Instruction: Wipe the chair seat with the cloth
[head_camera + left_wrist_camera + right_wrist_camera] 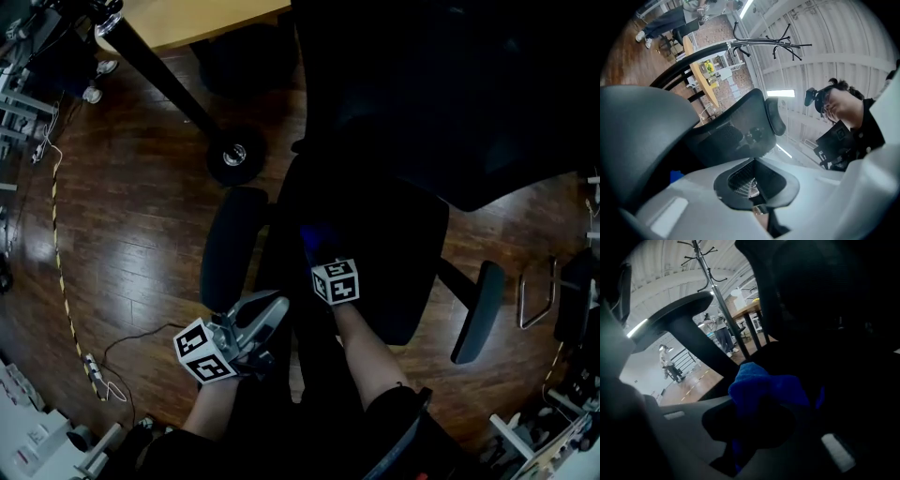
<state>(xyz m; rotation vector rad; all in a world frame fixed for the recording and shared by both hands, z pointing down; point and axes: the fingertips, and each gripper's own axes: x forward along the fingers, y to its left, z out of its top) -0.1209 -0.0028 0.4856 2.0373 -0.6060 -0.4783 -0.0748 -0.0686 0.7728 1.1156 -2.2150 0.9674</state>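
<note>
A black office chair fills the head view, its seat (394,253) under the tall backrest (450,94). My right gripper (317,246) rests at the seat's left front part, shut on a blue cloth (313,234). In the right gripper view the bunched cloth (764,385) sits between the jaws against the dark seat (843,394). My left gripper (272,305) hangs beside the chair, below the left armrest (230,248), jaws together and holding nothing. In the left gripper view the left gripper (754,187) points up at the backrest mesh (740,129), with a bit of blue cloth (676,176) low left.
A coat stand's round base (234,155) and slanted pole stand on the wood floor just beyond the left armrest. A desk top (187,19) lies at the top. A cable (66,281) and power strip (94,370) run along the left. The right armrest (478,314) juts out right.
</note>
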